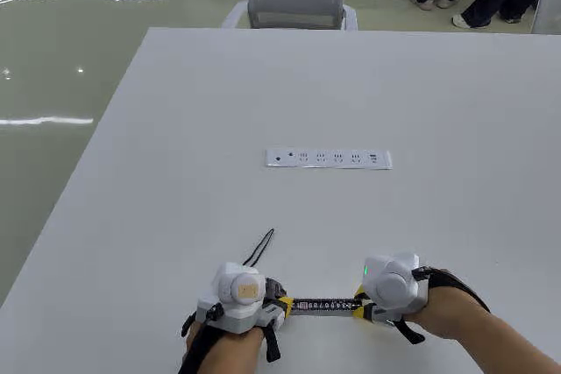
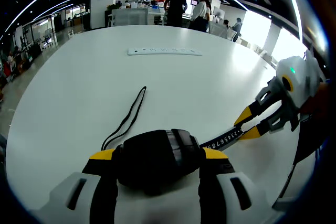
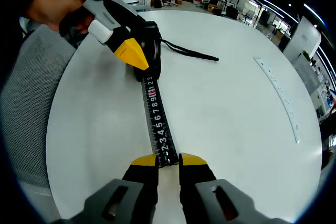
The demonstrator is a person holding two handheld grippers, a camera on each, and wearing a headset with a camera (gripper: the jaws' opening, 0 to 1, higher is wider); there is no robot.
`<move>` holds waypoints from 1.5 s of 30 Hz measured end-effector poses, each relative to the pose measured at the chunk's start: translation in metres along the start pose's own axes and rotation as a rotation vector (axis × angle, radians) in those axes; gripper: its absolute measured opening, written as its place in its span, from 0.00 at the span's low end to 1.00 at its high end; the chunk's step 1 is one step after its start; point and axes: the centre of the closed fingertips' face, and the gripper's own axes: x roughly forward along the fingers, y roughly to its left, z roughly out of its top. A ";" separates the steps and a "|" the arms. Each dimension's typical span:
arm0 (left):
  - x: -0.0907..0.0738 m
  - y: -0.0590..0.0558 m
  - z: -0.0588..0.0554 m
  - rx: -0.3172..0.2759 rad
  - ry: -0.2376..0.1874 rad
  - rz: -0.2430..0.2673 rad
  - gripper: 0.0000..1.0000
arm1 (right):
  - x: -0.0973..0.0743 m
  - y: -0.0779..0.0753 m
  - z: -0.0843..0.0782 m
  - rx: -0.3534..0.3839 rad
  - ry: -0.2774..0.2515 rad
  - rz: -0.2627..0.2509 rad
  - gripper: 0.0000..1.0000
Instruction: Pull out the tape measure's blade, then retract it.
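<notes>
- Two holds are set: the left gripper (image 2: pixel 157 154) clamps the tape measure (image 2: pixel 157 174) by its case, and the right gripper (image 3: pixel 168 159) pinches the blade (image 3: pixel 156 119) tip.
- Both sit well nearer the person than the power strip (image 1: pixel 329 158).
- Likely handling: rigid, smooth case; thin, springy blade, so keep the pinch at its tip.

**Matt table, glossy floor**

We see a smooth, matt white table (image 1: pixel 351 85) and a white plastic power strip (image 1: pixel 329 158). The floor (image 1: pixel 53 50) is glossy and throws back the light. The tape measure (image 2: pixel 157 163) has a dull black, rubbery-looking case, and its blade (image 3: pixel 156 119) is satin black. The cord (image 2: pixel 128 116) looks woven. The left gripper (image 1: pixel 279 304) and right gripper (image 1: pixel 359 306) have smooth white plastic shells and matt yellow pads (image 3: pixel 143 160).
</notes>
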 end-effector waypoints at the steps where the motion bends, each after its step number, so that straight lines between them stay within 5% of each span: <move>1: 0.000 0.000 0.000 0.000 0.000 0.000 0.59 | 0.000 0.000 0.001 -0.002 -0.003 0.001 0.13; 45: 0.003 0.002 -0.001 -0.003 -0.003 0.002 0.59 | 0.018 0.006 0.029 -0.014 -0.023 0.017 0.13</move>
